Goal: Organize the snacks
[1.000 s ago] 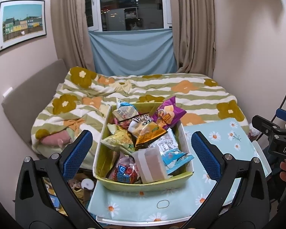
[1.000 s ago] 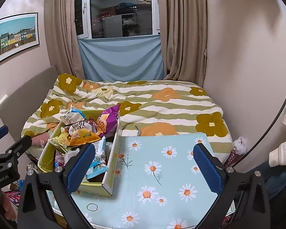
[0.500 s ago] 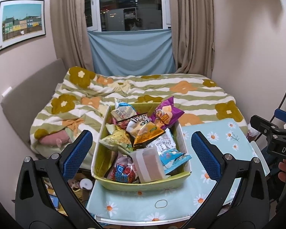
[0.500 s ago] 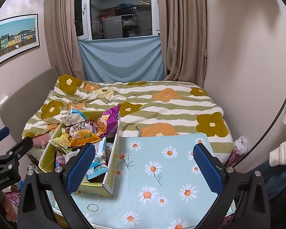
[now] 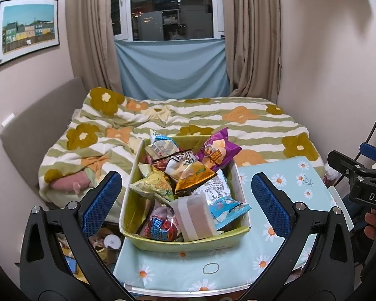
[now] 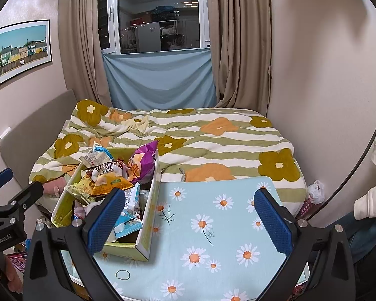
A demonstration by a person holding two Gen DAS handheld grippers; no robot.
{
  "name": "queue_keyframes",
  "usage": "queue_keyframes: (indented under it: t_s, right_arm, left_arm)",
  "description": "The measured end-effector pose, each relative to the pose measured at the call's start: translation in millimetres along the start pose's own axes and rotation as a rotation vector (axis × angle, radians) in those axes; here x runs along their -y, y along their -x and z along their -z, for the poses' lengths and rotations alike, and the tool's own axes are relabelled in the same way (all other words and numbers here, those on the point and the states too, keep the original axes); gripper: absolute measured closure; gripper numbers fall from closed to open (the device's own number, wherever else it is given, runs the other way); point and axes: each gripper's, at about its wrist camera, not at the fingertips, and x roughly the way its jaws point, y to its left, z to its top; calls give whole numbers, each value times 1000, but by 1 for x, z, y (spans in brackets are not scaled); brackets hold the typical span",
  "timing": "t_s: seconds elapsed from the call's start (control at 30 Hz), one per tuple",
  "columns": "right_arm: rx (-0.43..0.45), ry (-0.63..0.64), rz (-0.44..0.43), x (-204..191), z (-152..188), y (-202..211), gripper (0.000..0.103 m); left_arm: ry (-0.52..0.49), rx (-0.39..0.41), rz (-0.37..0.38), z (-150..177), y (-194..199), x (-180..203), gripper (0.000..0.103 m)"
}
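Observation:
A yellow-green cardboard box (image 5: 188, 244) full of snack packets stands on the left part of a small table with a daisy cloth (image 5: 275, 250). Among the packets are a purple bag (image 5: 216, 150), an orange chip bag (image 5: 193, 178), a pink wrapped bar (image 5: 195, 217) and a red candy bag (image 5: 160, 227). My left gripper (image 5: 186, 200) is open and empty, held in front of the box. My right gripper (image 6: 190, 222) is open and empty over the daisy cloth (image 6: 213, 225), to the right of the box (image 6: 148, 220).
A bed with a striped flower quilt (image 6: 213, 135) lies behind the table. A wall stands close on the right. A rubber band (image 6: 122, 274) lies on the cloth near the front edge. Clutter lies on the floor left of the table (image 5: 110, 240).
Both grippers have drifted slightly; the box sits a little further left in the left wrist view. Nothing was picked up or let go.

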Motion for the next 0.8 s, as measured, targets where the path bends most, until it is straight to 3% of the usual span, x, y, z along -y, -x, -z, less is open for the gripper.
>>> queue_keyframes:
  t_s: [0.8]
  right_arm:
    - [2,-2,-1,-10,-7,-4,1]
  left_arm:
    - [-2,12,9,-2,-6,-12,0]
